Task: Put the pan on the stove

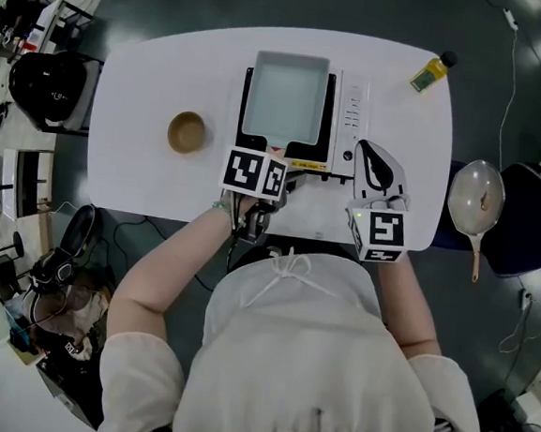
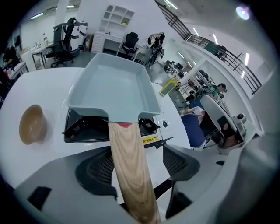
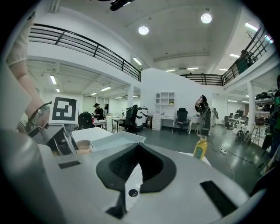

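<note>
A pale blue rectangular pan [image 1: 286, 97] sits on the black burner of the white table-top stove [image 1: 349, 123]. Its wooden handle [image 2: 129, 166] points back toward me. My left gripper [image 1: 274, 159] stands open around that handle, the jaws spread to either side of it, with a visible gap on the right side. In the left gripper view the pan [image 2: 116, 89] fills the middle above the stove [image 2: 83, 129]. My right gripper [image 1: 374, 158] hovers over the stove's control strip, shut and empty; in the right gripper view the right gripper [image 3: 136, 151] has its tips meeting.
A wooden bowl [image 1: 187, 132] stands left of the stove. A yellow bottle [image 1: 432, 72] lies at the table's far right corner. A round skillet [image 1: 476, 200] rests on a chair beyond the table's right edge. My body is against the near edge.
</note>
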{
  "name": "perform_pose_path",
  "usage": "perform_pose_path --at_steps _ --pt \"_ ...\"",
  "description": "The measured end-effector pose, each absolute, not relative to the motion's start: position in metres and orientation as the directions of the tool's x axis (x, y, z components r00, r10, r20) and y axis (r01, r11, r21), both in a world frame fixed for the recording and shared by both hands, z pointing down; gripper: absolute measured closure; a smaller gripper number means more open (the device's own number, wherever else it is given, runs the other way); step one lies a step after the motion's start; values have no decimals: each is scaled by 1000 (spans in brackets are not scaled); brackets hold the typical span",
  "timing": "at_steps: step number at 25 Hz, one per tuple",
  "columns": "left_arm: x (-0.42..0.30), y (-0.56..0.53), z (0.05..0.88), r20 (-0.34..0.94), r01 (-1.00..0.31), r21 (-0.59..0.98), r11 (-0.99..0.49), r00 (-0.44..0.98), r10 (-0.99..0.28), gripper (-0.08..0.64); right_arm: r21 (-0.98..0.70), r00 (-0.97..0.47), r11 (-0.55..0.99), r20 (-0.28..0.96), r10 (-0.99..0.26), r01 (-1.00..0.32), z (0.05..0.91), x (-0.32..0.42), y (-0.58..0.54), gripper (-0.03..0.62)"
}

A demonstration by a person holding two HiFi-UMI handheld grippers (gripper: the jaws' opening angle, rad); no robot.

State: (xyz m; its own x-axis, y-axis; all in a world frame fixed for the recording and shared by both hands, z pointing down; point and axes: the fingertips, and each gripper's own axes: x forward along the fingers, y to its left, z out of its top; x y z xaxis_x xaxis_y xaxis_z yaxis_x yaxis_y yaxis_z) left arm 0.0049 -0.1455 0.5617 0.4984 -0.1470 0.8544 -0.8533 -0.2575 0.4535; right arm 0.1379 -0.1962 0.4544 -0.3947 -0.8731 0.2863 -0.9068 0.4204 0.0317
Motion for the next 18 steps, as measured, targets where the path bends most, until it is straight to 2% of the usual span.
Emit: perform_pose_path --at_steps 6,10,13,18 --pt "-8 -135 548 868 -863 364 -351 451 -208 224 59 -349 373 246 -904 -926 440 133 -171 586" --pt "-13 -125 523 864 -833 244 -496 419 -279 241 75 -338 363 228 -913 -929 427 121 -145 586" --pt "-29 -130 495 828 -821 77 -565 369 -422 329 88 -333 356 206 -920 -930 416 107 -123 586" --pt "-55 -108 475 781 -839 78 -538 387 -490 441 119 -314 336 171 -934 -934 402 87 -87 586"
